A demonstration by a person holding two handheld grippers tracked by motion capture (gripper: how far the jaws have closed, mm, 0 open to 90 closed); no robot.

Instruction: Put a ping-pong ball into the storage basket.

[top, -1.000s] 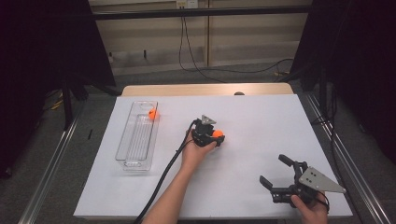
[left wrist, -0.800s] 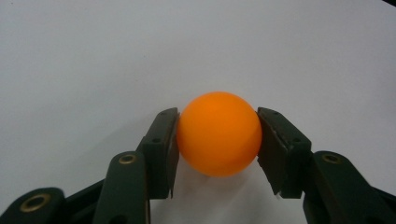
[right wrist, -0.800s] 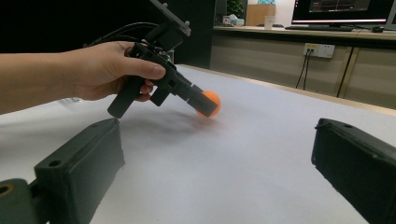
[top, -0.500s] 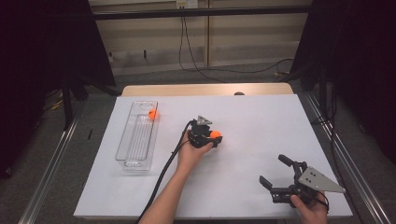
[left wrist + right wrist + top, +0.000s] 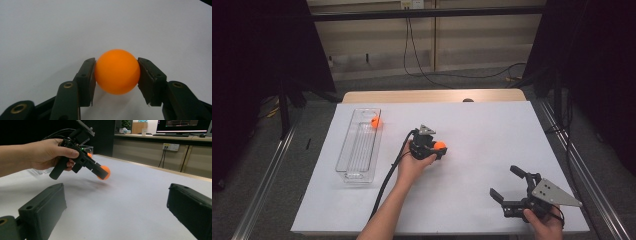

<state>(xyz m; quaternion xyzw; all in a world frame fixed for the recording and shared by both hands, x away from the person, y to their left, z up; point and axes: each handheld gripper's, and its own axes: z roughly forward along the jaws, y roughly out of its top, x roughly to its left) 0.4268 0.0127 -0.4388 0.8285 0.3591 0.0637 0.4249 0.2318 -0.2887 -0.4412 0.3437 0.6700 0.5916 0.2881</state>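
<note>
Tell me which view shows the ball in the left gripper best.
The left gripper view: the ball sits large and sharp, pinched between both jaws. The right gripper view shows it from the side, lifted off the table at the left gripper tip. The high view shows it as a small orange spot.

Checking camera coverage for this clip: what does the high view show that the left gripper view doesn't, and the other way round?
High view alone: the clear plastic tray with a second orange ball at its far end, the right gripper held near the table's corner with jaws open, and the person's forearm.

Left gripper view alone: both pads pressing the sides of the orange ball, which hangs just above the sheet with its shadow below.

Both: the left gripper shut on that ball, over the white table cover.
</note>
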